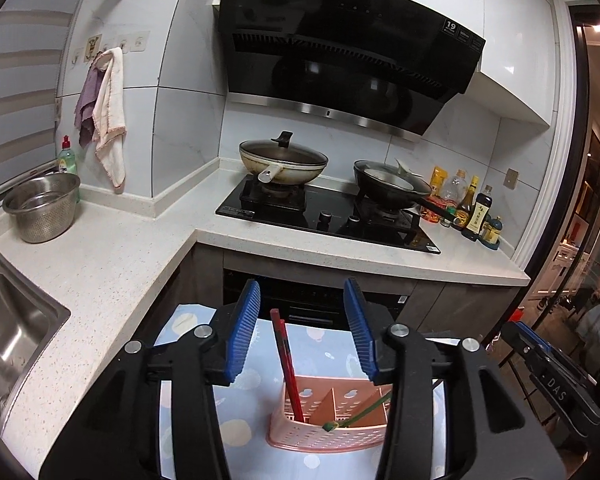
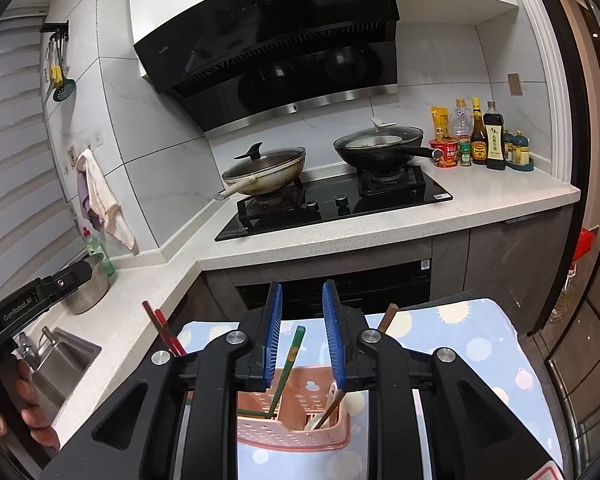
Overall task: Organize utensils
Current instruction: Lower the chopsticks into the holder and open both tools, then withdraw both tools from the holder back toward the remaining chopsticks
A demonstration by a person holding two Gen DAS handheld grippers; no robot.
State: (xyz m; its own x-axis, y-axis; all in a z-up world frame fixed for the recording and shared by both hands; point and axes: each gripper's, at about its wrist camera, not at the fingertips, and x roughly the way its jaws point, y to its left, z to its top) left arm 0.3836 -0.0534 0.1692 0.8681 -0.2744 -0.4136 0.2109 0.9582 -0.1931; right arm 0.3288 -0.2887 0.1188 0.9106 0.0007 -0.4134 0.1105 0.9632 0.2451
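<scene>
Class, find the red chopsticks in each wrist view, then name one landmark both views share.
Left wrist: red chopsticks stand bottom centre, in the pink holder, between the left gripper's open jaws.
Right wrist: red chopsticks at lower left.
Shared landmark: black range hood.

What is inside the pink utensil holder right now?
The pink utensil holder holds red chopsticks, green chopsticks, a brown pair and a pale utensil. Its floor and their lower ends are hidden.

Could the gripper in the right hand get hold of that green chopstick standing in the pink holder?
Probably yes. The green chopstick leans up between the open pads of the right gripper, and nothing blocks it; closing would likely catch it.
</scene>
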